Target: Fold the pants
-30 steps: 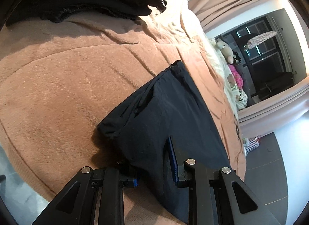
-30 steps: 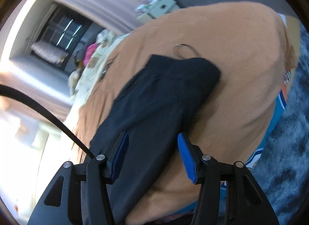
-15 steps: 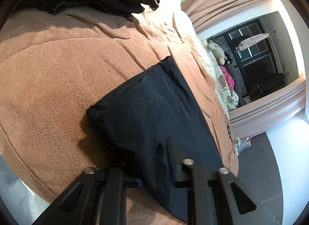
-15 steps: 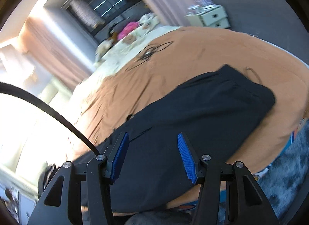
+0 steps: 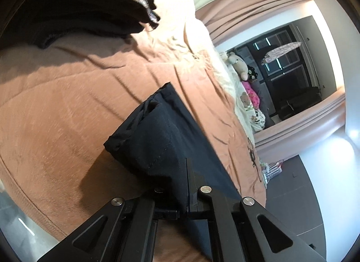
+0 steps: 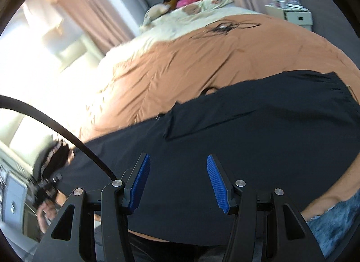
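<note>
Dark navy pants (image 5: 162, 140) lie stretched out on the orange bed cover (image 5: 67, 104). My left gripper (image 5: 187, 167) is shut on one end of them, and the pinched cloth rises off the cover into a raised fold with a shadow beneath it. In the right wrist view the pants (image 6: 247, 138) run across the frame, the gathered waistband at the right. My right gripper (image 6: 177, 158) hovers above their middle, open, with its blue pads (image 6: 140, 178) clear of the cloth.
A heap of dark clothes (image 5: 78, 3) sits at the far end of the bed. Soft toys (image 5: 238, 66) and pale bedding lie beyond the cover. A white bedside cabinet (image 6: 292, 14) stands on the floor, a blue-grey rug (image 6: 337, 228) below the bed's edge. A blurred hand (image 6: 45, 212) shows at lower left.
My left jaws closed on the pants' end and lifted it slightly. My right gripper rose, swung sideways and rolled, so the pants now run across its view; its jaws kept the same gap.
</note>
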